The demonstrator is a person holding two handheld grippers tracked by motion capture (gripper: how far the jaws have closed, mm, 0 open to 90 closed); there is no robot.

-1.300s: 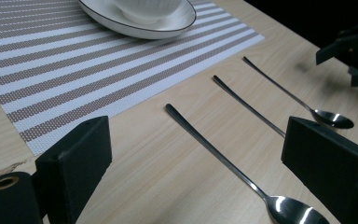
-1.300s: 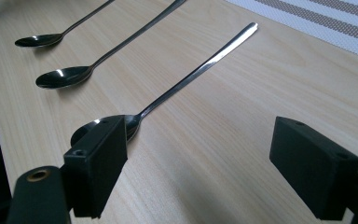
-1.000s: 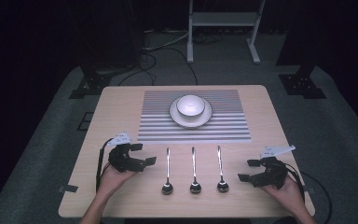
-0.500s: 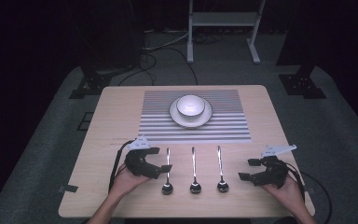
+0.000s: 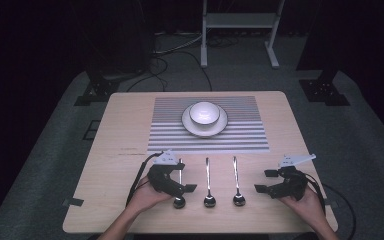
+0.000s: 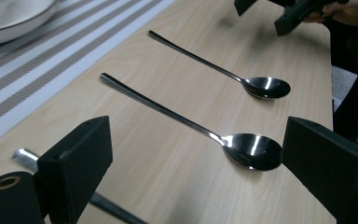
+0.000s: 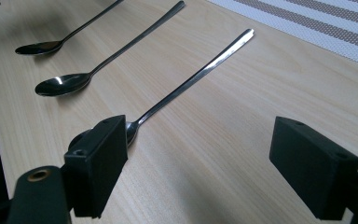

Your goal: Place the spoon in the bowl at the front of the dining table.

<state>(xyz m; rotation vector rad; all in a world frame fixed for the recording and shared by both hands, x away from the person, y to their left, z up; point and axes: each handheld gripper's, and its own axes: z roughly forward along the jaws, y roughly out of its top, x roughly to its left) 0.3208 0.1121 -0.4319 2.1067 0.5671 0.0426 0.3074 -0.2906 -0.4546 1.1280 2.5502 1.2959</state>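
Note:
Three metal spoons lie side by side on the wooden table (image 5: 120,130), bowls toward me: a left spoon (image 5: 179,201), a middle spoon (image 5: 208,186) and a right spoon (image 5: 236,181). My left gripper (image 5: 182,179) stands open low over the left spoon, whose handle (image 6: 24,156) runs under the near jaw. Past that jaw lie the middle spoon (image 6: 254,151) and the right spoon (image 6: 265,87). My right gripper (image 5: 265,181) is open beside the right spoon (image 7: 200,70), whose bowl is half hidden behind one jaw.
A white bowl (image 5: 204,113) sits on a white plate (image 5: 218,128) on a striped placemat (image 5: 165,125) at the back of the table. Table edges lie close behind both hands. Dark floor, cables and a stand surround the table.
My left gripper has moved right, from the table's left side to over the left spoon. The right gripper has stayed where it was.

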